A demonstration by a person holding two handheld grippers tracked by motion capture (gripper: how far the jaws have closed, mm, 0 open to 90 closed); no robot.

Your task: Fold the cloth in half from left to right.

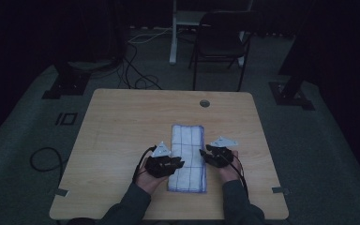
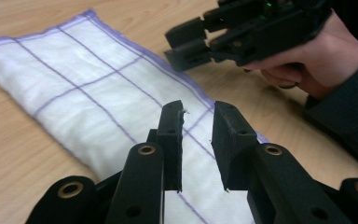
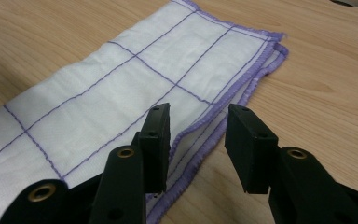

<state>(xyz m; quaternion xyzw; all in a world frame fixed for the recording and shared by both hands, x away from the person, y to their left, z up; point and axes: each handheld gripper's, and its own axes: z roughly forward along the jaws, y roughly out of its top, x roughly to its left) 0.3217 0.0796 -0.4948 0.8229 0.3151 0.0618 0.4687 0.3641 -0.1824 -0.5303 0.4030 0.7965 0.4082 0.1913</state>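
Note:
A white cloth (image 1: 186,157) with purple grid lines and a purple hem lies folded into a long strip on the wooden table (image 1: 122,122). My left gripper (image 1: 180,164) sits at the strip's left edge, with its tips over the cloth. In the left gripper view its jaws (image 2: 198,109) stand slightly apart above the cloth (image 2: 88,93), with nothing between them. My right gripper (image 1: 203,153) is at the strip's right edge. In the right gripper view it is open (image 3: 198,112), straddling the hem of the cloth (image 3: 121,93) just above it. The right gripper (image 2: 186,46) also faces me across the strip.
A round cable hole (image 1: 204,103) sits near the table's far edge. Beyond the table stand a dark chair (image 1: 220,42) and a white post (image 1: 173,33), with cables (image 1: 136,75) on the floor. Black stand bases (image 1: 68,84) flank the table.

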